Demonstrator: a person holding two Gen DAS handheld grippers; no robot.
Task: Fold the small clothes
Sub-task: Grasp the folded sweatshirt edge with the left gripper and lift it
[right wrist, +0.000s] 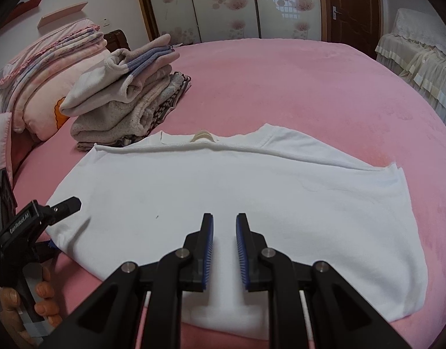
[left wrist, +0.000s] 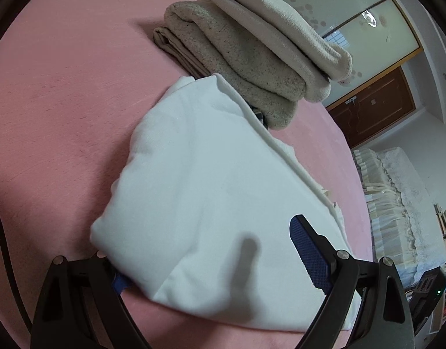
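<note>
A white T-shirt [left wrist: 217,160] [right wrist: 223,180] lies folded flat on the pink bed [left wrist: 63,87] [right wrist: 281,81], collar at the far side. My left gripper [left wrist: 199,241] [right wrist: 64,224] stands open at the shirt's left edge. One of its fingers [left wrist: 307,250] sits above the cloth, and the other is tucked under the edge and mostly hidden. The pads do not press on the cloth. My right gripper [right wrist: 224,218] hovers over the shirt's near edge. Its jaws are a narrow gap apart with nothing pinched between them.
A stack of folded clothes [left wrist: 237,58] [right wrist: 127,99] sits just beyond the shirt's far left corner. Pink pillows [right wrist: 48,67] lie behind it. A person's hand [right wrist: 42,290] holds the left gripper. A lace-covered cabinet [right wrist: 412,52] and a wooden door [right wrist: 353,5] stand past the bed.
</note>
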